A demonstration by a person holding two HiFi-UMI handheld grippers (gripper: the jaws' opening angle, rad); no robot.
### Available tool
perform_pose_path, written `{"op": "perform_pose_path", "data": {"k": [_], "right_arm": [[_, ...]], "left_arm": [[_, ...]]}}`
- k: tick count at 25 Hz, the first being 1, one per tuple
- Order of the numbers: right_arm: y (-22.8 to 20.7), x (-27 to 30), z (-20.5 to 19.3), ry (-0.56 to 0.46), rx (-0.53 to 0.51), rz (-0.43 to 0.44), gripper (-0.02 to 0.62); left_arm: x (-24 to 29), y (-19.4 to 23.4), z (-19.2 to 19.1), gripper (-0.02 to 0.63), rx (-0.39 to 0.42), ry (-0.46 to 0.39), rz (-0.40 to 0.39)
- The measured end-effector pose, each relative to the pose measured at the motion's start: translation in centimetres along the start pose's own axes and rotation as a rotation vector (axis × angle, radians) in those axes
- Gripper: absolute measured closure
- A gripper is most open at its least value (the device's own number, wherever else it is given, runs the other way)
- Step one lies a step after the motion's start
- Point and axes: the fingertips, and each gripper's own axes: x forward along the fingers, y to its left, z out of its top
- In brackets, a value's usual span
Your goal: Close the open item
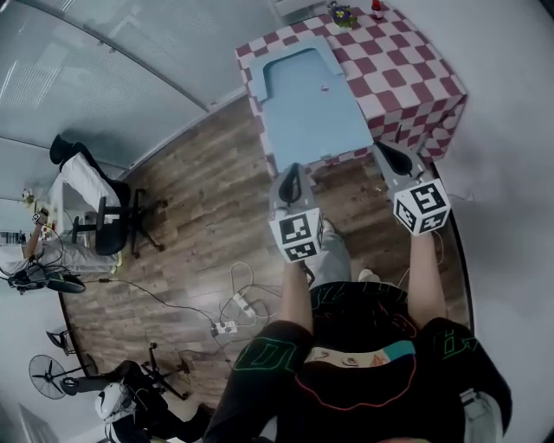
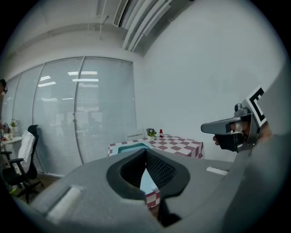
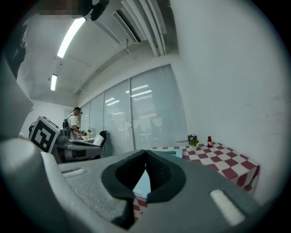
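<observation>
A light-blue case [image 1: 310, 102] lies open on the table with the red-and-white checked cloth [image 1: 407, 78]. Its shallow tray half is farther from me and its flat flap reaches the table's near edge. My left gripper [image 1: 293, 170] is shut and empty, short of the flap's near left corner. Off the near right corner my right gripper [image 1: 387, 149] is also shut and empty. In the left gripper view the jaws [image 2: 146, 152] meet, with the case [image 2: 132, 146] beyond them. The right gripper view shows its jaws [image 3: 145, 154] closed before the case [image 3: 170, 152].
A small flower pot [image 1: 342, 13] and a red bottle [image 1: 377, 9] stand at the table's far edge. On the wooden floor are an office chair [image 1: 108, 221], a power strip with cables [image 1: 227, 327] and a fan [image 1: 48, 374]. A person [image 1: 22, 251] stands far left.
</observation>
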Motion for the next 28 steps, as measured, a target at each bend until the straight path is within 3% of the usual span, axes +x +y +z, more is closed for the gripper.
{"op": "perform_pose_path", "data": {"k": [11, 19, 28], "right_arm": [[-1.5, 13.4, -2.0, 0.056, 0.078, 0.020, 0.592], [-2.0, 20.6, -1.9, 0.108, 0.050, 0.037, 0.592], [-4.0, 22.3, -6.0, 0.264, -0.041, 0.123, 0.592]], "left_arm": [[10.2, 7.7, -3.1, 0.598, -0.003, 0.096, -0.009], [15.1, 12.3, -3.6, 0.598, 0.001, 0.117, -0.033], [17.5, 9.5, -6.4, 0.598, 0.047, 0.213, -0.110]]}}
